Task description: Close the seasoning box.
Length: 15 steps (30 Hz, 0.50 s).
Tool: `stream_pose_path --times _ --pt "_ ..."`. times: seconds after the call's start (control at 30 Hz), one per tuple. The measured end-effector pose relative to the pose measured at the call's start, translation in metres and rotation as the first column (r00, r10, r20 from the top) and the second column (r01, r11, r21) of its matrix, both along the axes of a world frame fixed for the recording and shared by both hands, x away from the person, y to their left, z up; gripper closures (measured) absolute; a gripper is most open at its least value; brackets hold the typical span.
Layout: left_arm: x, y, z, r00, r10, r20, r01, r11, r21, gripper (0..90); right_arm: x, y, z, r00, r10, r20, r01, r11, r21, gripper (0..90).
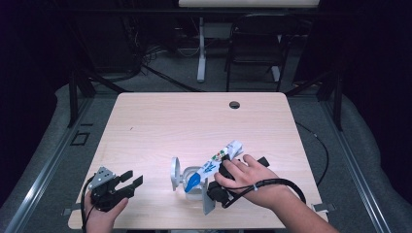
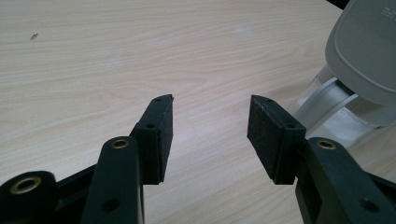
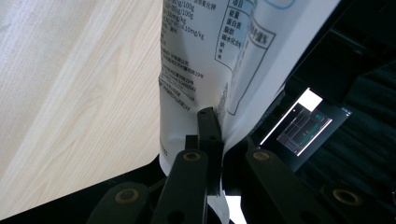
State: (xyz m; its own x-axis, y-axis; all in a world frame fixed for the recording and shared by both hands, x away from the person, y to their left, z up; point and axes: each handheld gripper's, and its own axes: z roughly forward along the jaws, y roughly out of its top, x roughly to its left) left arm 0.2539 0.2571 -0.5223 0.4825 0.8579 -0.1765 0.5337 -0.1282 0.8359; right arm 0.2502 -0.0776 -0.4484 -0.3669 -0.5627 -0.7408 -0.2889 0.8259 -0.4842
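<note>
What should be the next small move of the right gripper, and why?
Probably tilt the pouch a little steeper. The right gripper is shut on its back edge, and its blue tip already points into the open container, lid up. The left gripper waits open beside it.

Pale, matt wood-grain bench (image 1: pixel 160 121); smooth, white printed plastic pouch (image 1: pixel 214 162); black matt plastic tongs (image 2: pixel 210 135) with rough, rubbery pads (image 2: pixel 264 130).
</note>
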Motion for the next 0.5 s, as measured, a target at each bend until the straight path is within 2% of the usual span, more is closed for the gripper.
stream_pose_path --times 0.27,0.5 --pt "0.0001 0.0008 0.0002 1.0000 0.000 -0.003 0.000 1.0000 0.002 51.0 0.0008 0.0005 0.0002 1.0000 -0.005 0.001 0.005 1.0000 0.008 89.7" --pt "0.0000 0.0007 0.0002 1.0000 0.001 -0.004 -0.001 1.0000 0.001 51.0 0.0014 0.0005 0.0000 0.9999 0.007 0.015 -0.007 1.0000 -0.005 89.7"
